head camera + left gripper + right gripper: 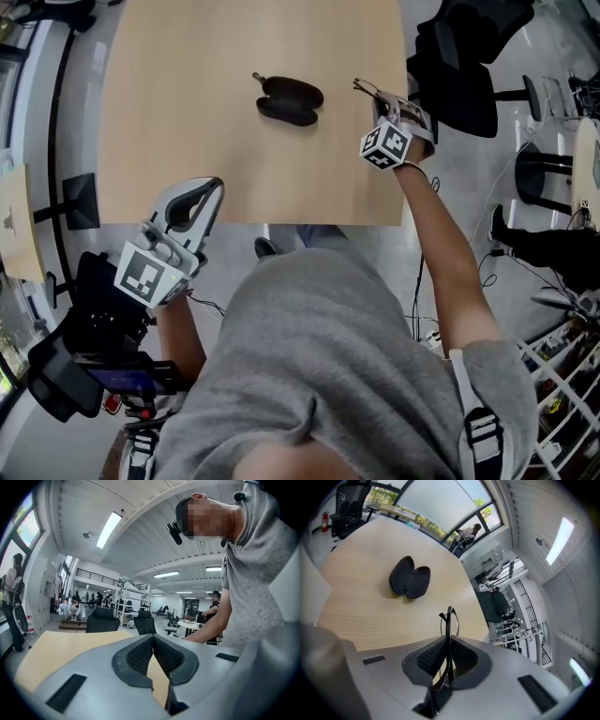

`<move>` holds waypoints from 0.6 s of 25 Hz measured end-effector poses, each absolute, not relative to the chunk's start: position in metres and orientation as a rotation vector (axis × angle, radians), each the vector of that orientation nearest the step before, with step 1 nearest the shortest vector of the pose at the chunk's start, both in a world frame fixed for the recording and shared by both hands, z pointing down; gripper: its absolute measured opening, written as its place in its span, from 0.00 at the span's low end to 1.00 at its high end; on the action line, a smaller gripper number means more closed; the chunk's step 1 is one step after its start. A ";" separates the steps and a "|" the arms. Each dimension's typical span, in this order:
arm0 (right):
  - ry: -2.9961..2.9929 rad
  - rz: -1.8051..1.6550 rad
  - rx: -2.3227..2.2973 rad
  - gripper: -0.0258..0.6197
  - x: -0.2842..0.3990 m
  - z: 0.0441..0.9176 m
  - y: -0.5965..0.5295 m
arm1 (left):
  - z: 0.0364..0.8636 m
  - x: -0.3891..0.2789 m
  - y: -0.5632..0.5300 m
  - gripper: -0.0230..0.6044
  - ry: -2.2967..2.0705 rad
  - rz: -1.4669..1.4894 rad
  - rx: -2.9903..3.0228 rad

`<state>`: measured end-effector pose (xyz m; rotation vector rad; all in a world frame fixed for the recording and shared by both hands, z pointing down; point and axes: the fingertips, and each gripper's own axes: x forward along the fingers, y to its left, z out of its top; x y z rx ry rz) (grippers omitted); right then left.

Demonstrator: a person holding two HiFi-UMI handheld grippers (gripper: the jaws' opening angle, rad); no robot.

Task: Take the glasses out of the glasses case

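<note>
While you held the left gripper over the table's near edge, its jaws were pressed together on nothing. Farther in, by the right edge, your right gripper pinched the glasses edge-on between its pads. Just left of them, apart, the glasses case lay open and empty amid bare wood. Office chairs crowded the floor past the right edge.

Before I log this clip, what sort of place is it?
Likely an open-plan office or lab workspace: a big wooden table, black office chairs, long ceiling lights, and shelving racks farther back.
</note>
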<state>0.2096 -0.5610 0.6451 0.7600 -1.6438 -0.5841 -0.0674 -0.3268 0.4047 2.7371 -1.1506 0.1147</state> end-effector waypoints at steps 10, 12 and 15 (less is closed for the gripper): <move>-1.480 -0.827 0.640 0.09 0.215 0.707 -0.621 | 0.421 -0.059 -0.351 0.05 -1.146 0.107 2.650; -1.468 -0.864 0.609 0.09 0.211 0.714 -0.618 | 0.423 -0.059 -0.350 0.05 -1.143 0.107 2.640; -1.461 -0.901 0.556 0.09 0.203 0.724 -0.609 | 0.427 -0.061 -0.349 0.05 -1.150 0.123 2.621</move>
